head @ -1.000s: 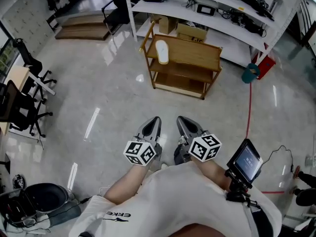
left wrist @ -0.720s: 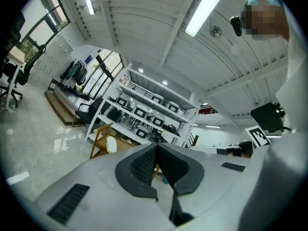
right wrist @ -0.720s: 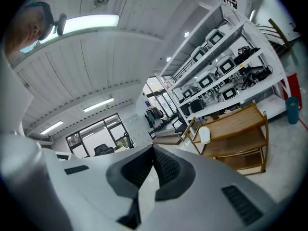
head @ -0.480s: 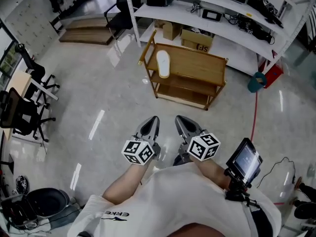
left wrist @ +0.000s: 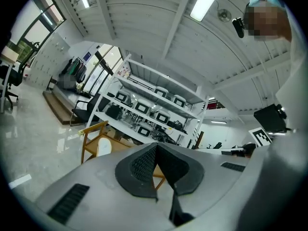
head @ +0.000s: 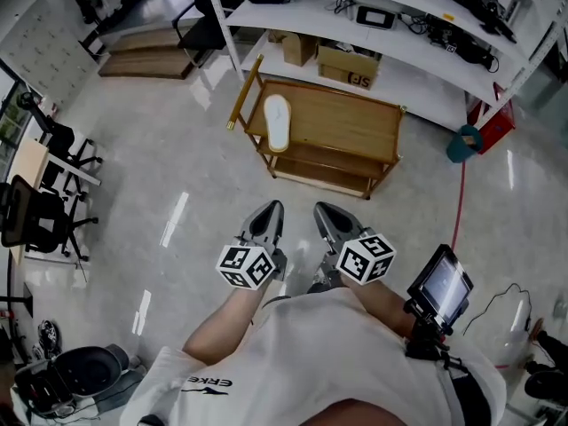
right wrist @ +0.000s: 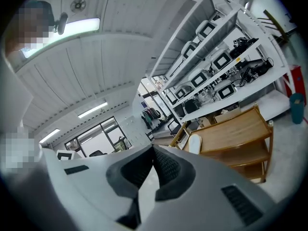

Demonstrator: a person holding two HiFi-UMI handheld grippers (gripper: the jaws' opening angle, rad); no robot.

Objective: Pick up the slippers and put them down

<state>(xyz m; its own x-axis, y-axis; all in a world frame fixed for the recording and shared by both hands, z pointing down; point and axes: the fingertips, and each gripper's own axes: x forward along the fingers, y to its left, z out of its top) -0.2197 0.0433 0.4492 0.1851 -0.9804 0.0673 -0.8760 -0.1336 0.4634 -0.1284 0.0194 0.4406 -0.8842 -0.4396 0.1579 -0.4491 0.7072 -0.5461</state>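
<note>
Slipper (head: 277, 121), maybe just one, lies on the wooden cart (head: 346, 127), closer to us than before. Our left claw (head: 272, 209) and right claw (head: 322, 211) are pinched shut, empty.

"ERKE", upside down, on the person's white shirt (head: 210, 384); black print on a cardboard box (head: 348, 65), too small to read.

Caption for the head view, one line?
Person holds left gripper and right gripper shut and empty, facing a wooden cart with one white slipper on top.
</note>
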